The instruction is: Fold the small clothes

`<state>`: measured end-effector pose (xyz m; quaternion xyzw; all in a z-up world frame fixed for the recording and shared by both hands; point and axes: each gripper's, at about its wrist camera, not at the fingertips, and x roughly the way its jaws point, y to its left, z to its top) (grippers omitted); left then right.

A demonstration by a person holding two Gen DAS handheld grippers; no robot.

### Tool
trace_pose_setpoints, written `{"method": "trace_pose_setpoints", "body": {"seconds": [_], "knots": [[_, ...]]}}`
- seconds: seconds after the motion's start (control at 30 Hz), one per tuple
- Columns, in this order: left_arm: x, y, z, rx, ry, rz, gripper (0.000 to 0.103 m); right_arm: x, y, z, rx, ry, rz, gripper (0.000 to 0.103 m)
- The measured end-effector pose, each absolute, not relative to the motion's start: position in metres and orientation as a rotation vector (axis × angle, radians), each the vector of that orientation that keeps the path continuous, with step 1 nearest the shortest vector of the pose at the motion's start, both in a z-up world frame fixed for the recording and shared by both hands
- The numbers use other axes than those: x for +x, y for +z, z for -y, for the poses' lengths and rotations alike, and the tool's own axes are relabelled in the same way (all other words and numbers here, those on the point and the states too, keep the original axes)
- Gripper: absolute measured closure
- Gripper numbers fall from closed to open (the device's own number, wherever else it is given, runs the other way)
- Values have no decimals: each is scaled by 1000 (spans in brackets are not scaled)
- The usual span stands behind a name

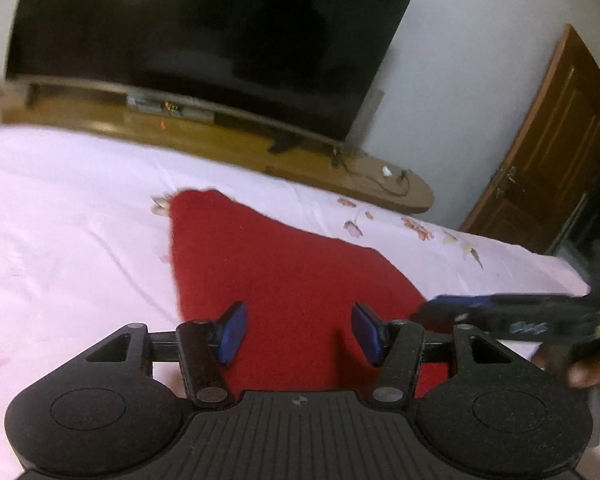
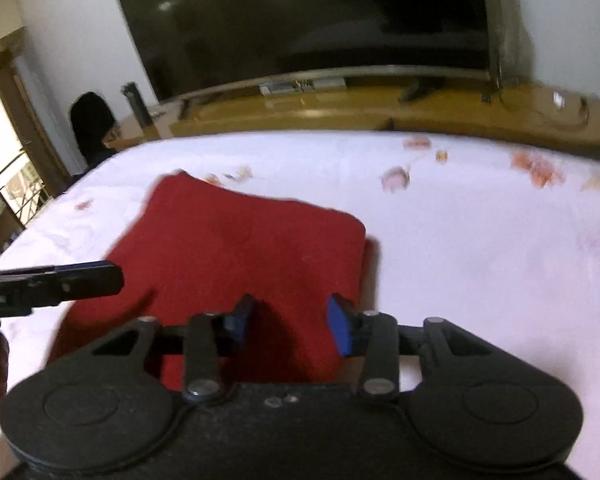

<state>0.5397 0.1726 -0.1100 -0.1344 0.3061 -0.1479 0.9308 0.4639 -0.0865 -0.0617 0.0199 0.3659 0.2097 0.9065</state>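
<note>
Hovering released: left gripper (image 1: pixel 298 334) and right gripper (image 2: pixel 290 330) fingers, nothing grasped, red garment (image 2: pixel 236 248) directly ahead, stretching away; right nearer its folded edge.

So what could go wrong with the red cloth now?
The folded red cloth lies on the bed sheet with a lower layer poking out at its right edge, so the fold may look uneven. Both the left gripper and right gripper hover open just above it; a low pass could drag the fold apart.
</note>
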Motion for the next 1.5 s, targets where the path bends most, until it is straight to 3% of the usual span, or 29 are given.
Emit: {"method": "trace_pose_setpoints", "body": {"seconds": [0.2,0.4,0.5,0.6,0.63,0.67,0.7,0.73,0.8,0.97,1.13,1.5], "knots": [[487,-114,-174,-169,-292,-630,45,412,-45,87,-33,490,-703,63],[465,-121,-184,-33,-255,-682,45,417,-84,70,-242,435,-738,70],[442,-123,-215,-138,-226,-703,45,416,-79,72,-240,413,-757,70],[409,-104,-232,-168,-162,-683,45,396,-60,86,-165,393,-746,48],[395,-94,-235,-204,-149,-671,42,384,-49,96,-110,401,-722,29],[383,-87,-235,-229,-140,-661,35,373,-42,104,-66,395,-704,15],[370,-78,-231,-248,-133,-645,14,360,-33,112,-21,386,-686,12],[353,-68,-223,-246,-118,-619,1,348,-26,117,9,390,-676,9],[325,-51,-199,-219,-107,-584,0,321,-12,125,42,375,-670,0],[275,-23,-147,-240,-125,-598,0,261,10,143,118,324,-693,1],[224,7,-106,-151,-134,-553,0,193,28,152,20,313,-661,1],[134,26,-75,-154,-83,-523,0,101,42,165,-67,281,-565,1]]}}
